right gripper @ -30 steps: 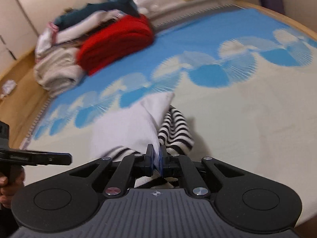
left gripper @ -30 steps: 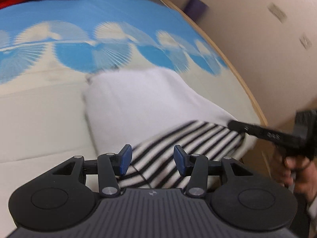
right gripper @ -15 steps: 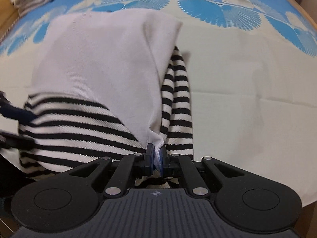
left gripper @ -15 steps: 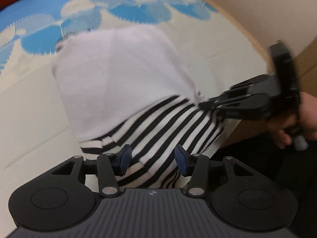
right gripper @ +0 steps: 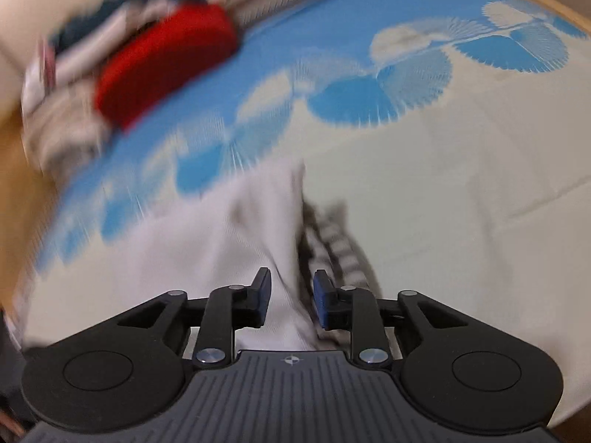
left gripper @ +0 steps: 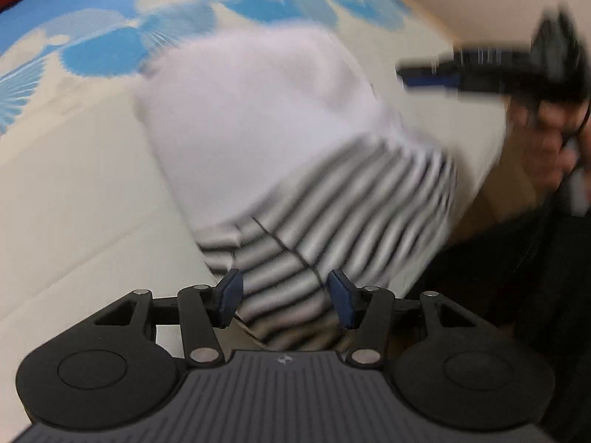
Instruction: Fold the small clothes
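We see one white garment with black-and-white striped sleeves (left gripper: 280,155) lying partly folded on the cream-and-blue patterned bedspread (right gripper: 461,184), white body over the stripes. Further folds remain, we judge. The left gripper (left gripper: 284,297) is spread and opening, pads clear of the striped cloth between them. The right gripper (right gripper: 291,297) is opening, releasing the white fabric. One red folded garment (right gripper: 166,62) sits far off in a pile.
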Tool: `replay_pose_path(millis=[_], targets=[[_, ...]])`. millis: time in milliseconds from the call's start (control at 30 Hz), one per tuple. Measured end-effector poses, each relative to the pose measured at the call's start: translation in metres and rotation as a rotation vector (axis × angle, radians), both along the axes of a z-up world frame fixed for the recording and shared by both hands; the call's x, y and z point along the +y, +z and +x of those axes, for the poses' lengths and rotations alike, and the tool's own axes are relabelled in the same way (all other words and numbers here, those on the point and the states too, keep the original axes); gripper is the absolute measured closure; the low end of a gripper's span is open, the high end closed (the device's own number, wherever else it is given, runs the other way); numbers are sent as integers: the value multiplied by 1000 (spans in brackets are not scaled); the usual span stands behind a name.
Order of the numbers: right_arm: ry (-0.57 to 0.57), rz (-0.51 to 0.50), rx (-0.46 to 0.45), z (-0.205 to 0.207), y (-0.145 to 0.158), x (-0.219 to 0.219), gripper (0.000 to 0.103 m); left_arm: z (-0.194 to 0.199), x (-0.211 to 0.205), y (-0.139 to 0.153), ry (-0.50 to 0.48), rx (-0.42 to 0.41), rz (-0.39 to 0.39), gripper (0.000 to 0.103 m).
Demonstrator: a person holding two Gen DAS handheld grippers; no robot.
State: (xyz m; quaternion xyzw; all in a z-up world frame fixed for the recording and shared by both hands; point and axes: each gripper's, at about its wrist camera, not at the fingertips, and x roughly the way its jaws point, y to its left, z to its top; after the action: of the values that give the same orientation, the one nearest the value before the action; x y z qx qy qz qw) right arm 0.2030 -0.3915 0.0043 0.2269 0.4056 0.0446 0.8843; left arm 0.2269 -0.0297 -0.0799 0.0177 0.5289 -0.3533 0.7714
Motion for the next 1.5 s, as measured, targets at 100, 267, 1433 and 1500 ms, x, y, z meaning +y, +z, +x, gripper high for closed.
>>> replay_pose_path(millis=[100,267,1433,1500], targets=[[-69,47,-17,19,-2,-2,65,20,28,8,132,-1,-81,46],[-175,118,60,62,-25,-4,48,33,56,17,236,-6,-115,46],[-313,-224,-35,62,-5,8,95,34,47,32,274,-24,-125,46],[-246,-116,-116,46,5,4,90,37,45,33,292,-15,-141,46]])
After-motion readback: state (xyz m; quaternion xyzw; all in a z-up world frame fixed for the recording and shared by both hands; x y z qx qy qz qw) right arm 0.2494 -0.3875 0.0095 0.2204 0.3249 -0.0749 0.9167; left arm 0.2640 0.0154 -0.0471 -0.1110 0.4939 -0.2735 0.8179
